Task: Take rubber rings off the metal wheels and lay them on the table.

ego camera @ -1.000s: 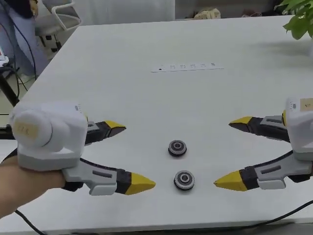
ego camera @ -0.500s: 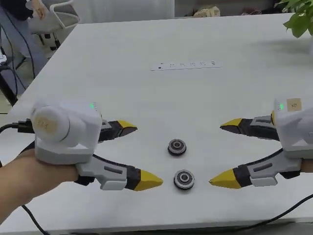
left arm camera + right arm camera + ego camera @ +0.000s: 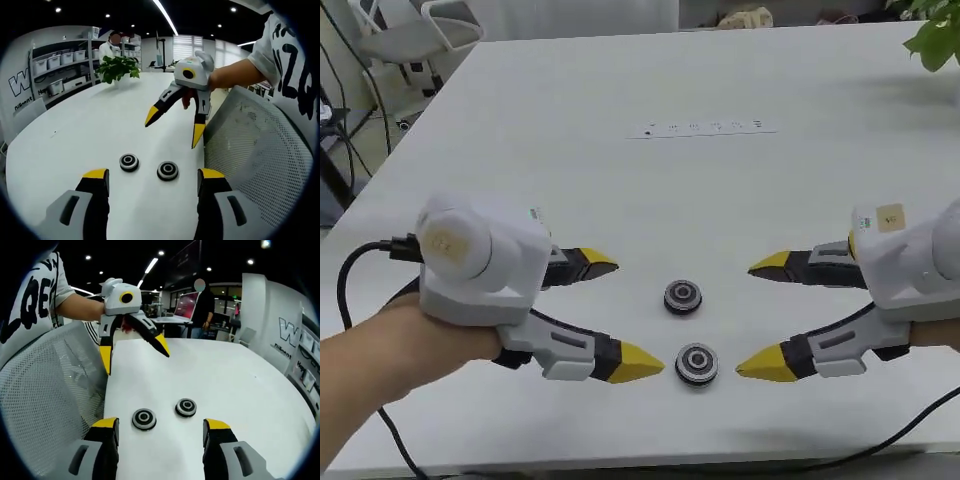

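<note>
Two small metal wheels with black rubber rings lie flat on the white table. The far wheel [image 3: 683, 297] [image 3: 129, 162] [image 3: 186, 407] and the near wheel [image 3: 697, 364] [image 3: 167, 170] [image 3: 144, 418] sit close together near the front edge. My left gripper [image 3: 628, 313] [image 3: 152, 176] comes in from the left, open, its yellow tips just short of the wheels. From the right comes my right gripper [image 3: 758, 316] [image 3: 161, 426], open too, facing the left one. Both wheels lie between the two grippers, untouched.
A white power strip [image 3: 701, 129] lies flat mid-table beyond the wheels. A potted plant [image 3: 932, 38] [image 3: 118, 69] stands at the far right corner. A black cable [image 3: 360, 262] trails off the left gripper. Chairs and people are beyond the table.
Both grippers have moved inward toward the wheels, narrowing the gap between them. The wheels have not moved.
</note>
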A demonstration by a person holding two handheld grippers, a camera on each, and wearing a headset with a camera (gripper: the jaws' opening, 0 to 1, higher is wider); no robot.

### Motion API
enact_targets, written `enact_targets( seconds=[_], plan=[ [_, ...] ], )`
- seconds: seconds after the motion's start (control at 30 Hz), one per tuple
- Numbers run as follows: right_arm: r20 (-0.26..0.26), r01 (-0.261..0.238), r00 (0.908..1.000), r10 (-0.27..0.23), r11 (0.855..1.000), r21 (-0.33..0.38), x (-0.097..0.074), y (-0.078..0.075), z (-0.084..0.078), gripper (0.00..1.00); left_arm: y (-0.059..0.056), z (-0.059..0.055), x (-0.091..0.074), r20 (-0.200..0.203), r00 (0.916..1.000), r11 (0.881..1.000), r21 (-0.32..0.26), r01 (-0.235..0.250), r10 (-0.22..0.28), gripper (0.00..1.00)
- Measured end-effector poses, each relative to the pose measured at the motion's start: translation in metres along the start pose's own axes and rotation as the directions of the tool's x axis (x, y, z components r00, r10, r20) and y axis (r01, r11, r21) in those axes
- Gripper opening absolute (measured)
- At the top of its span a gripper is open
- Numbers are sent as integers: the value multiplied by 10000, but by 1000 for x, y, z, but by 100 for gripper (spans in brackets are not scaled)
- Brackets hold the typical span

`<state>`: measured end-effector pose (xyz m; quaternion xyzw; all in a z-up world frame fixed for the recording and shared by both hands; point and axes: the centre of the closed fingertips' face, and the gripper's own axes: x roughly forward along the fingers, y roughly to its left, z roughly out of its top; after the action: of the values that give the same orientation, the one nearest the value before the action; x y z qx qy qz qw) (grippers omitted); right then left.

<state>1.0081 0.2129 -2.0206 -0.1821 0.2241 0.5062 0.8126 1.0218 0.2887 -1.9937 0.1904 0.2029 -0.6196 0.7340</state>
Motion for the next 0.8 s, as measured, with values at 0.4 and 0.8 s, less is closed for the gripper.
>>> enact_targets(
  seconds=[0.4,0.8],
  plan=[
    [-190,-616,9979,613,9980,-136,15,7,-10,58,-6,-11,19,-286,9978,9981,60,607,-605,59],
    [-328,-1100,9934,1097,9939,-95,26,11,-20,47,-17,-17,40,-593,9888,9902,172,1386,-1373,46]
  ],
)
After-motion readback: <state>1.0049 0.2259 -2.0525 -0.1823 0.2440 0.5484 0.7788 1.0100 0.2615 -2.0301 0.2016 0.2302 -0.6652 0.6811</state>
